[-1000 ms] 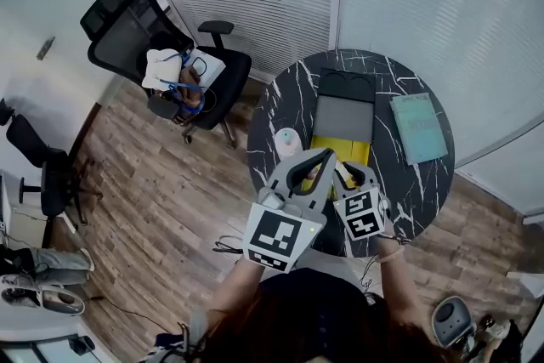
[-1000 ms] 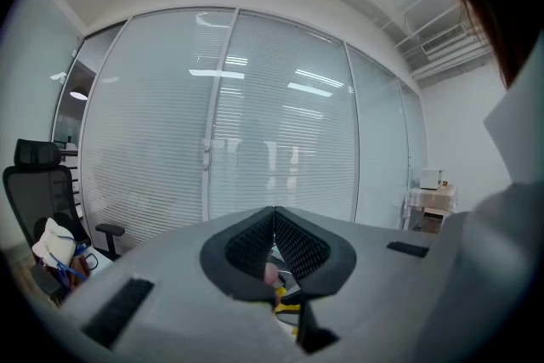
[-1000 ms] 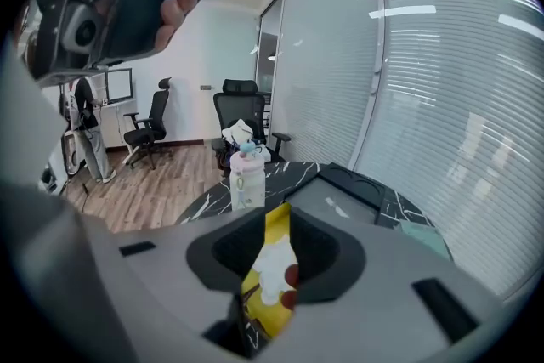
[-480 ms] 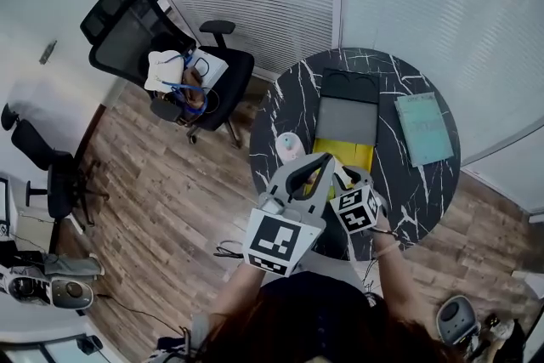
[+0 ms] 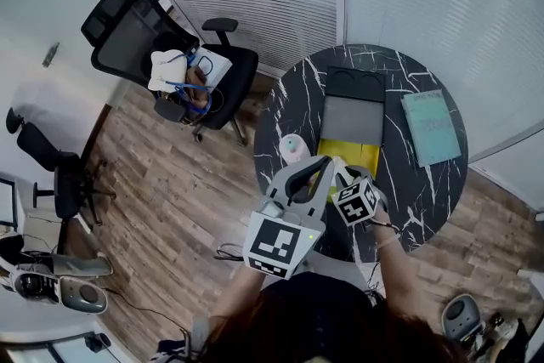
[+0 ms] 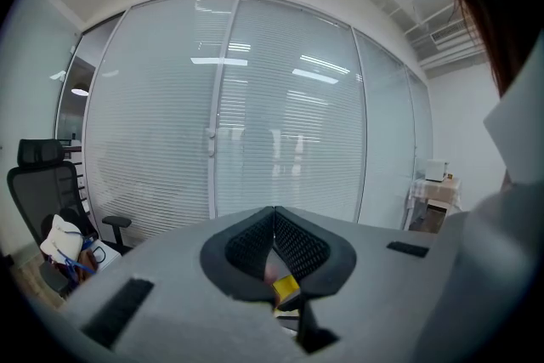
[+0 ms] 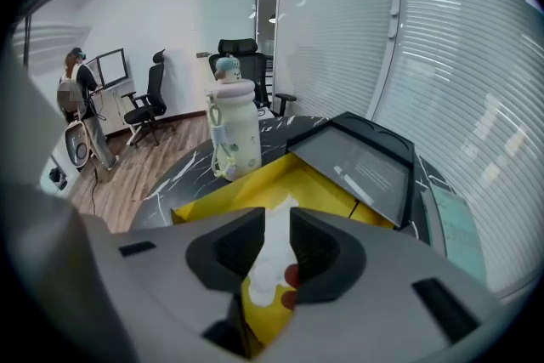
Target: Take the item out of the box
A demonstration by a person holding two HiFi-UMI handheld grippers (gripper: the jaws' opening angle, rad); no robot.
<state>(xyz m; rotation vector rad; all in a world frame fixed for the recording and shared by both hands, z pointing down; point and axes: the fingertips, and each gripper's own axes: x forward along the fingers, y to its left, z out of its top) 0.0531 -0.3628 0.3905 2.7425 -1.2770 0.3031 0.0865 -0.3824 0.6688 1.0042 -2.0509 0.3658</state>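
Glossy black marble-look table (image 5: 412,183), matt yellow cardboard box (image 7: 225,195), wood-plank floor (image 5: 170,200)

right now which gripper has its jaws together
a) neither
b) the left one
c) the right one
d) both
b: in its own view the left gripper has its jaw tips touching, while the right gripper has its jaws apart, with a white item showing in the gap over the yellow box.

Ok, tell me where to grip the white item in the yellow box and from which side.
Grip the white item across its middle, coming down from above: it lies flat lengthwise in the open yellow box, whose walls likely block the sides. The right tool, jaws apart, hangs above it.
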